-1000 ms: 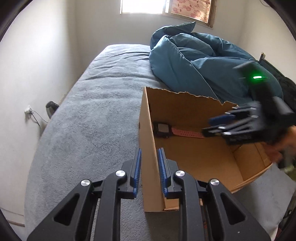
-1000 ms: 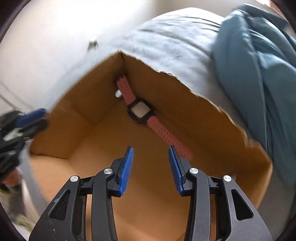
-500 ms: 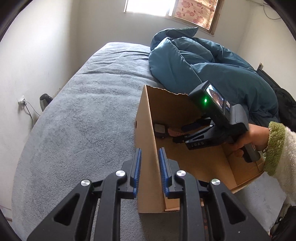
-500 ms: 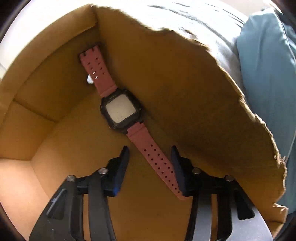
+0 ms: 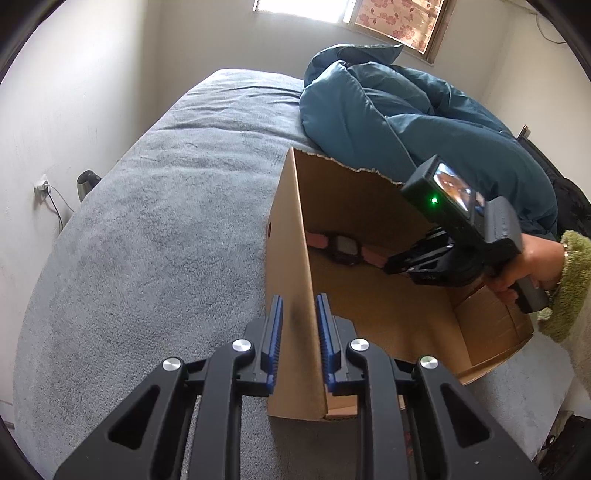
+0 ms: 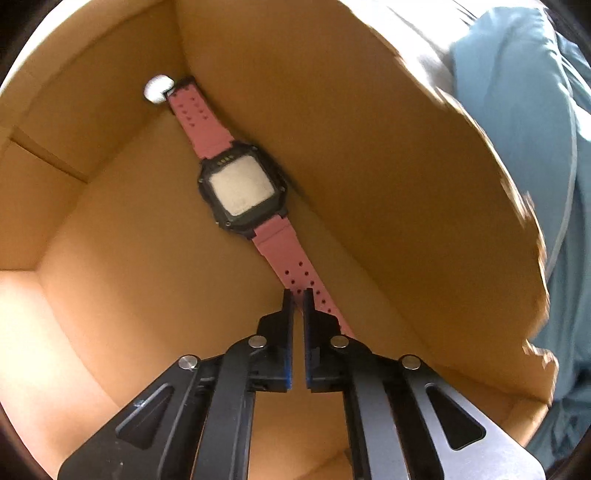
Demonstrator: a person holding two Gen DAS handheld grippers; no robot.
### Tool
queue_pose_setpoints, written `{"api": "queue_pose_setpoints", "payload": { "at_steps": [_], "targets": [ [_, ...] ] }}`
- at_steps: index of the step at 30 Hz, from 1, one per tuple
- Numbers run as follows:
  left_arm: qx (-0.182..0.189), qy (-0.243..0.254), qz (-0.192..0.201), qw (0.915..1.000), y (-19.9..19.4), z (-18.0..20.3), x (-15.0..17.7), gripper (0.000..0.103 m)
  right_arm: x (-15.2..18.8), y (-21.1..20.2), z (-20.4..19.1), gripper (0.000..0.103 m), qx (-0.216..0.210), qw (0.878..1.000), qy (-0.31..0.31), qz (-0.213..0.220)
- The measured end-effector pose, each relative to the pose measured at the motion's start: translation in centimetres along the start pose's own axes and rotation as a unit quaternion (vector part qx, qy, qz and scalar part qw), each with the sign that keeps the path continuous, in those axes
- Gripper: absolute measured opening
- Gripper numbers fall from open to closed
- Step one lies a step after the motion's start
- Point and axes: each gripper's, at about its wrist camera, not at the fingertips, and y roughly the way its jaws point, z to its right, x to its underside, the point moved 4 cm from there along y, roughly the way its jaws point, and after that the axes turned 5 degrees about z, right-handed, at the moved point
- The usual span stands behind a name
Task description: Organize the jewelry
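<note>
On the bed [image 5: 155, 221], the left gripper [image 5: 297, 325] clamps the near wall of the cardboard box [image 5: 288, 258] while the right gripper [image 6: 298, 295], lowered inside, has closed its jaws on the near strap of the pink watch [image 6: 243, 192] against the far wall, readying removal.

Colours here: the watch [image 6: 242, 192] has a pink strap with little punched holes and a black case (pale grey screen). The cardboard box [image 5: 291, 266] is plain tan-brown. Both tools are black with blue pads [image 5: 275, 332]. The bed [image 5: 166, 206] is fuzzy grey, the duvet [image 5: 388, 122] teal, the curtain [image 5: 399, 18] pink floral, the sleeve [image 5: 572, 280] fuzzy olive green.
</note>
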Motion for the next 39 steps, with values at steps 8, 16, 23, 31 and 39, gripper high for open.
{"api": "queue_pose_setpoints", "payload": {
  "at_steps": [8,16,23,31,39],
  "targets": [
    [-0.015,-0.005,-0.017,0.9997,1.0,0.2,0.5,0.017,2.2,-7.0,0.0,0.008,0.019,0.996,0.047,0.077],
    [-0.021,0.006,0.057,0.9981,-2.9,1.2,0.7,0.019,13.7,-22.1,-0.5,0.052,0.030,0.944,0.163,0.286],
    [-0.026,0.030,0.140,0.9893,-11.2,2.7,4.4,0.043,25.4,-24.4,-2.6,0.057,0.022,0.881,0.286,0.377],
    [0.028,0.087,0.057,0.9942,-10.5,7.2,15.4,0.053,31.2,-15.8,-9.6,0.053,-0.029,0.870,0.360,0.337],
    [0.074,0.167,0.008,0.9832,-7.1,11.5,20.1,0.046,31.4,-12.9,-11.3,0.042,-0.061,0.881,0.348,0.313]
  ]
}}
